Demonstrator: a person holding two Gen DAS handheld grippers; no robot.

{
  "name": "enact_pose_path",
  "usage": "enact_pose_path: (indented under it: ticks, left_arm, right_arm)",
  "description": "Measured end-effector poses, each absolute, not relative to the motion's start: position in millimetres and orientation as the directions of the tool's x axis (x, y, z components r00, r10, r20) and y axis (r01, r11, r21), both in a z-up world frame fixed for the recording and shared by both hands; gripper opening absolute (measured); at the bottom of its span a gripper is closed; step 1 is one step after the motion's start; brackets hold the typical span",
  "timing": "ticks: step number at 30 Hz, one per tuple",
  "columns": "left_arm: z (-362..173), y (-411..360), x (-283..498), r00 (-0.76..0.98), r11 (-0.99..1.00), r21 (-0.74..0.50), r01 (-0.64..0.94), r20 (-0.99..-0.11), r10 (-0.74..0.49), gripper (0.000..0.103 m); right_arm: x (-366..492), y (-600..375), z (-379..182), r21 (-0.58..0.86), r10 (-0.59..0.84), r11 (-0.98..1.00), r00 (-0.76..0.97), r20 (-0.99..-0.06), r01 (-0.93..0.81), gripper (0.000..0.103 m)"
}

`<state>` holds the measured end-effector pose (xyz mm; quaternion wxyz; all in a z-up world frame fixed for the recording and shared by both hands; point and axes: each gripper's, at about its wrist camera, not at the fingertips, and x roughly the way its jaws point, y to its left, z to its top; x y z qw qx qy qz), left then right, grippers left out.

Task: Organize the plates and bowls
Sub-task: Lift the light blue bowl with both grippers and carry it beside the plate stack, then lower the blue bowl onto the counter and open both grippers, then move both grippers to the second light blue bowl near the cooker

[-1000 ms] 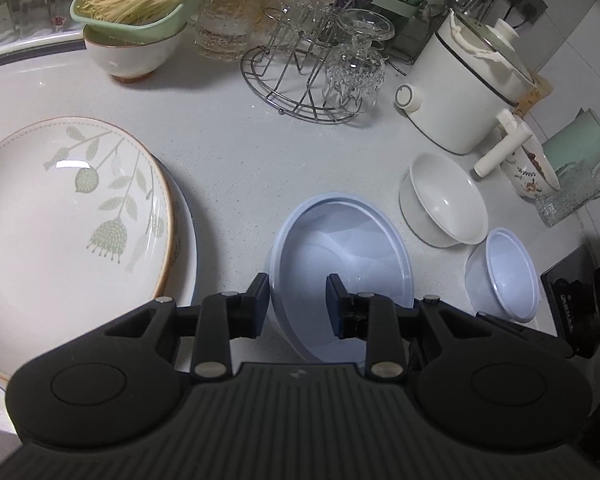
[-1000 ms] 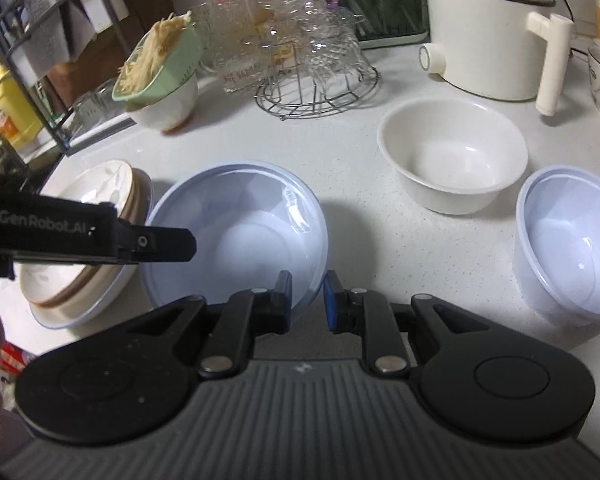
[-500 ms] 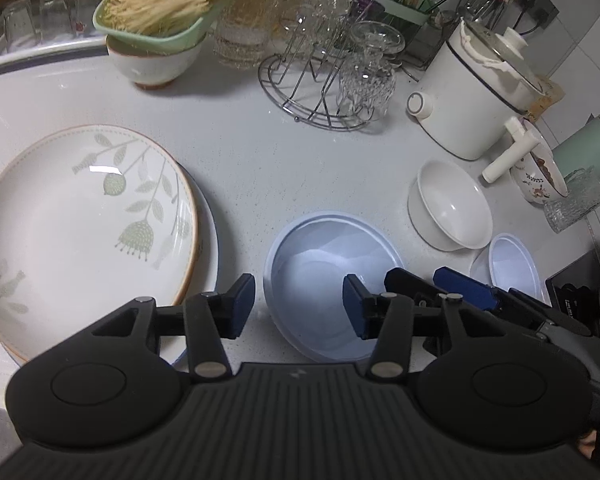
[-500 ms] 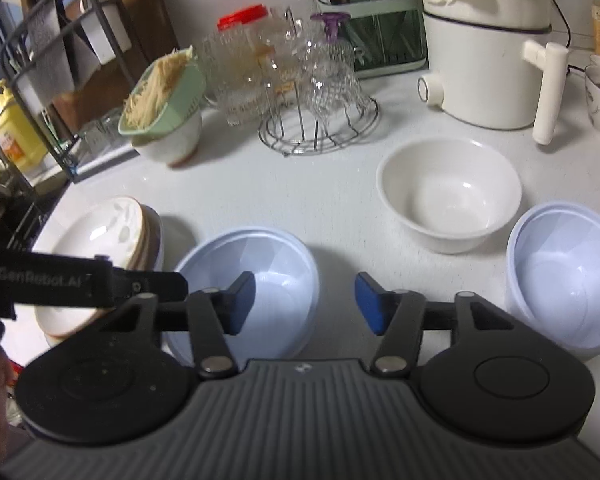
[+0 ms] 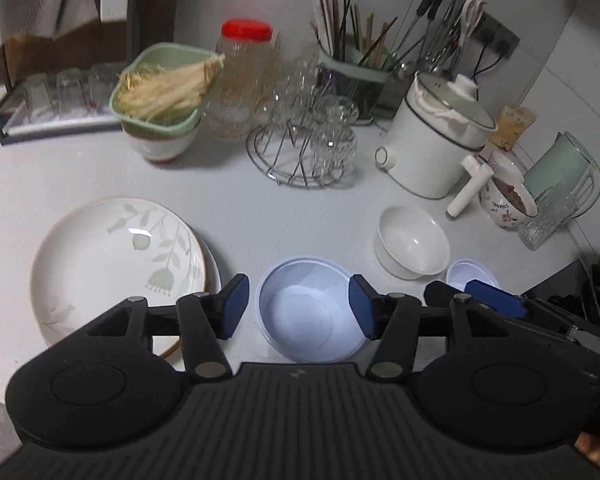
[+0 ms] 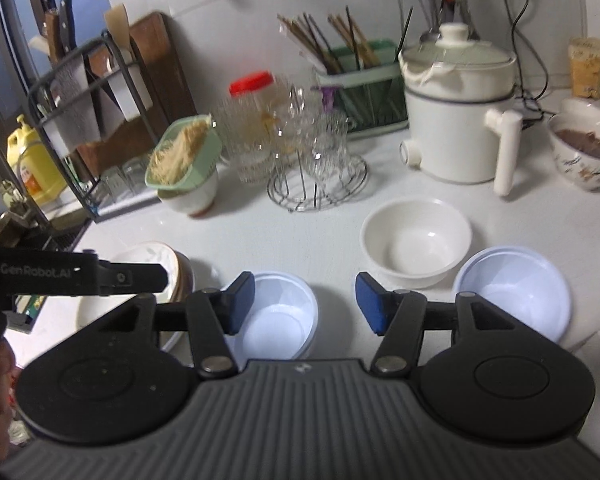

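Observation:
A large pale-blue plastic bowl (image 5: pixel 310 312) sits on the white counter, below my open, empty left gripper (image 5: pixel 298 306); it also shows in the right wrist view (image 6: pixel 278 322). A leaf-patterned plate (image 5: pixel 116 264) lies stacked on another plate to its left. A white ceramic bowl (image 5: pixel 412 244) and a smaller pale-blue bowl (image 5: pixel 470 276) sit to the right; in the right wrist view they are the white bowl (image 6: pixel 416 240) and blue bowl (image 6: pixel 514 292). My right gripper (image 6: pixel 305 304) is open, empty, raised above the counter.
At the back stand a green basket of noodles on a bowl (image 5: pixel 164 96), a wire rack with glasses (image 5: pixel 308 140), a white electric pot (image 5: pixel 436 140), a utensil holder (image 5: pixel 352 72), a patterned cup (image 5: pixel 506 200) and a green kettle (image 5: pixel 564 172). A dish rack (image 6: pixel 88 120) stands at the left.
Both grippers opened, let go of the large blue bowl on the counter, and pulled up and back. The bowl now looks smaller and rests alone.

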<state>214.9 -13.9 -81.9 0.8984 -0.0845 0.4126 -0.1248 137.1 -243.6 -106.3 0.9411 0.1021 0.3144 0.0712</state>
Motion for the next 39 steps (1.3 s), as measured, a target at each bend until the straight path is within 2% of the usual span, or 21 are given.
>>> enact_pose_path:
  ticks: [4,7,9,11,23,39]
  left_arm:
    - [-66,-16,189,0.648,0.953,-0.253,0.166,-0.701,-0.299,0.069]
    - [-62,-18,172,0.652,0.955,-0.241,0.170,-0.700,-0.293,0.077]
    - [-60,-20,162,0.664,0.959,-0.226,0.170,-0.693,-0.281,0.087]
    - [-60,-24,156,0.664,0.961,-0.214,0.177,-0.694,-0.277,0.090]
    - [-67,-53,151,0.619,0.944,-0.224,0.243,-0.714,-0.328,0.092]
    - [-98,-123,196,0.517,0.886,-0.188,0.423,-0.753,-0.406,0.092]
  right_arm:
    - [118,-249,-91,0.223,0.182,0.973,0.810,-0.558,-0.064,0.058]
    - [104,-254,-85,0.232,0.179,0.971,0.818,-0.547,-0.058,0.058]
    - [97,-256,-83,0.224,0.171,0.973,0.825,-0.539,-0.055,0.058]
    - [91,-257,-83,0.218,0.169,0.974,0.830,-0.532,-0.058,0.058]
    - [64,-274,-80,0.201,0.091,0.979,0.852,-0.516,0.017,0.058]
    - [65,-319,-119,0.192,-0.058,0.956,0.781,-0.622,0.224,0.058]
